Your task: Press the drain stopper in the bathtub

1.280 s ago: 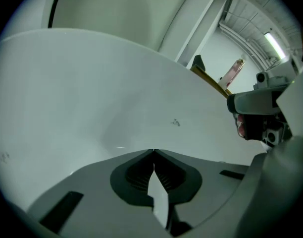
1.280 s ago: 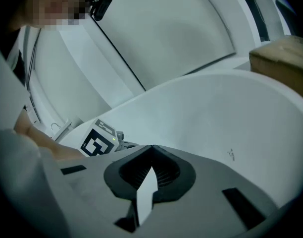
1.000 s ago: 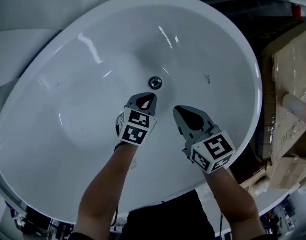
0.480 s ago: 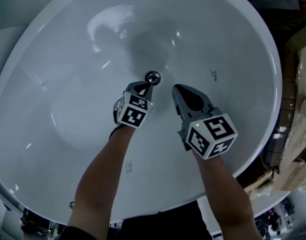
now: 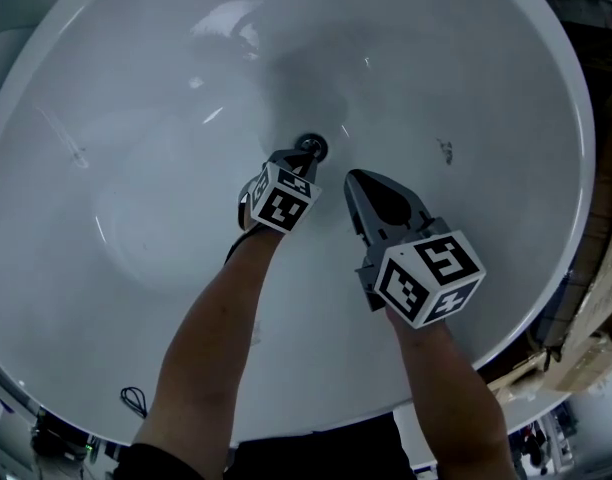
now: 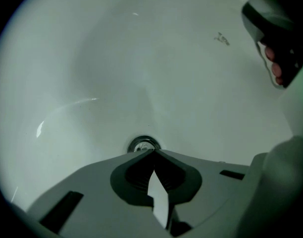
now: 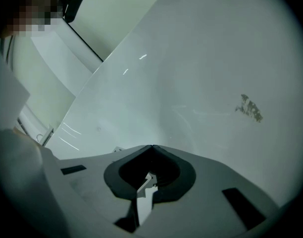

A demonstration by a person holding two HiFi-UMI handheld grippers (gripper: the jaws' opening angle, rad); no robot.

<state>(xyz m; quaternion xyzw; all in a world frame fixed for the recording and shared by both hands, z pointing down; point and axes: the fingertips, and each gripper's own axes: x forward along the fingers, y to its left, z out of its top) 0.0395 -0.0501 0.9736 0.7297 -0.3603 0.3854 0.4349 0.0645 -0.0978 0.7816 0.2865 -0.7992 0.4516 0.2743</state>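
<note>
White bathtub [image 5: 136, 218] floor: lining up on the drain, press not yet made.
Nearest, the right gripper [image 5: 352, 177] hangs with its jaws pressed together and empty, at about 4 o'clock from the drain. Further in, the left gripper [image 6: 152, 151] is likewise closed on nothing. Its tips are just beside the chrome drain stopper [image 6: 143, 144], which sits at 12 o'clock from them in the tub's lowest point; whether they touch is unclear. The next move probably calls for pushing those closed tips squarely down on the stopper's centre.

Open bathtub floor [image 5: 166, 218] around drain stopper [image 5: 313, 147]
</note>
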